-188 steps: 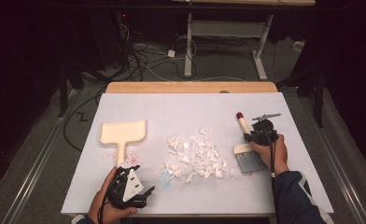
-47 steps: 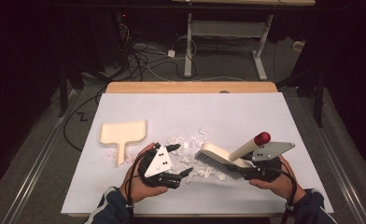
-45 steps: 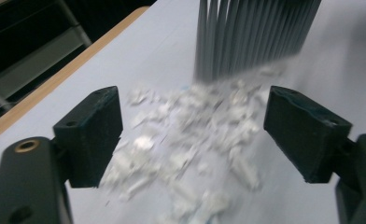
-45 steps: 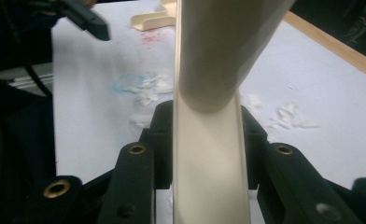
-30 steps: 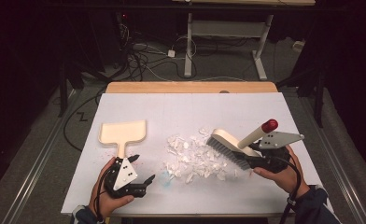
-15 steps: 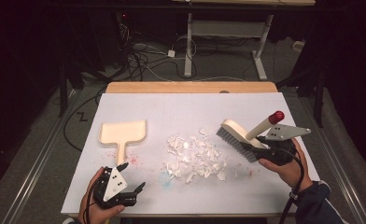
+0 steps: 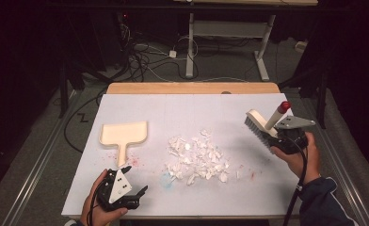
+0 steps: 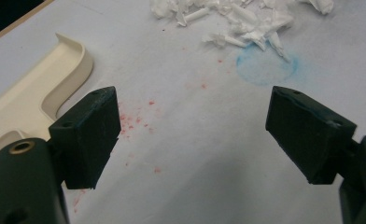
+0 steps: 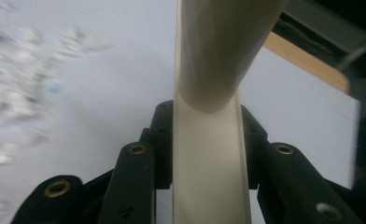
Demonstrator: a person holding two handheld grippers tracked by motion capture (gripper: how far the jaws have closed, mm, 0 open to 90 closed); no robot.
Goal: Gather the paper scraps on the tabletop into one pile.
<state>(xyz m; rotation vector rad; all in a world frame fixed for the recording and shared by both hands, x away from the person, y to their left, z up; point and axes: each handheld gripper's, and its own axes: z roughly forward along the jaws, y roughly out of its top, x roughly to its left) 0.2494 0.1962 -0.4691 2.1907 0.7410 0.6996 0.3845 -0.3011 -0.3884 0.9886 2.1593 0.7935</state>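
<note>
Brush [image 7: 260,126] swung right, clear of paper-scrap pile [image 7: 196,157], pinched in right tool [image 7: 286,140]; left tool [image 7: 126,190] spread, idle; mid-sweep, next stroke toward dustpan [image 7: 124,134].

Jaws wide apart over white sheet [image 8: 195,154]; dustpan [image 8: 36,88] left, paper scraps [image 8: 237,21] ahead.

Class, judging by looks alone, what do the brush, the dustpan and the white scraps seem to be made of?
Brush: probably smooth cream plastic, grey bristles, red handle tip. Dustpan: likely moulded plastic, matte cream with a rounded rim. Scraps: apparently torn, crumpled white paper.
</note>
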